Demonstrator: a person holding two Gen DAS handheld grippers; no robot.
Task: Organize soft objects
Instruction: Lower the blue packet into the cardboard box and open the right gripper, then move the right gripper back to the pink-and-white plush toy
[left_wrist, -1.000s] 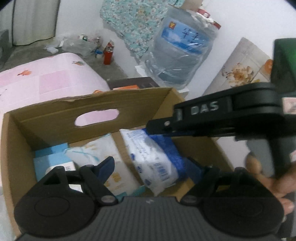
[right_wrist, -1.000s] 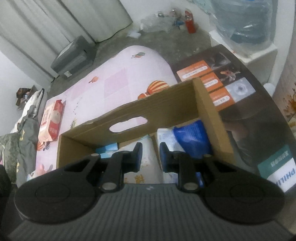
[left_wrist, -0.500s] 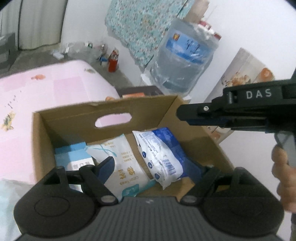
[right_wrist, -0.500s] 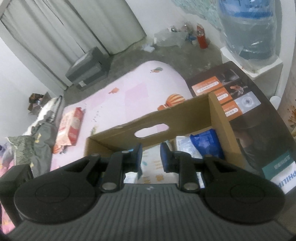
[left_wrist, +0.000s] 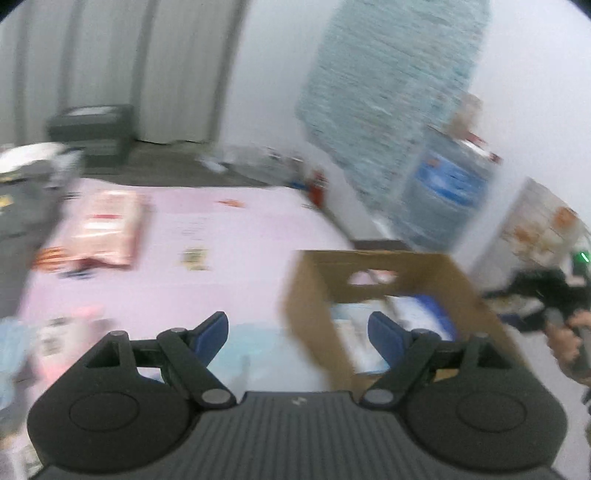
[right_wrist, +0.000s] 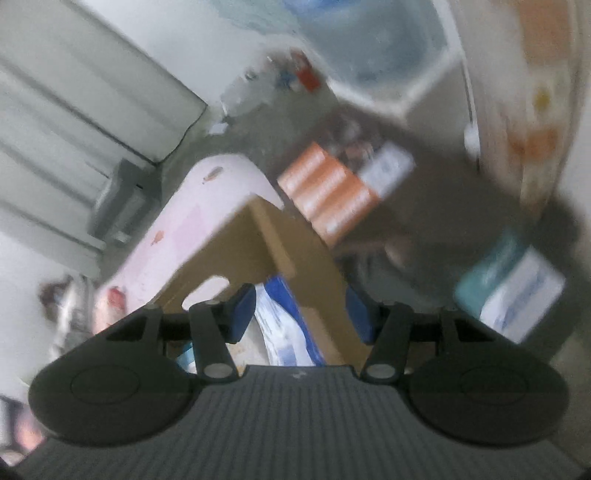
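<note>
Both views are smeared with motion blur. The left claw (left_wrist: 296, 328) is standing wide apart with nothing between its blue pads, hanging over the pink bed (left_wrist: 229, 266). The cardboard box (left_wrist: 373, 273) is sitting on the bed to the right of that claw, its handle cut-out facing the camera; white and blue soft packs (left_wrist: 417, 314) are lying inside it, too blurred to count. A pink-and-red pack (left_wrist: 107, 229) is lying on the bed well to the left, apart from the box, and a pale blue pack (left_wrist: 255, 350) is lying just below the left claw. At the right edge a hand (left_wrist: 565, 343) is gripping the dark handle of the other tool.

The right claw (right_wrist: 301, 312) is released: its jaws have just been opening, and they are now straddling the box's corner wall (right_wrist: 288, 251) without pressing on it. A blue-and-white pack (right_wrist: 284, 325) is lying inside the box directly under this claw. Beyond the box an orange-labelled carton (right_wrist: 328, 192) is lying flat.
</note>
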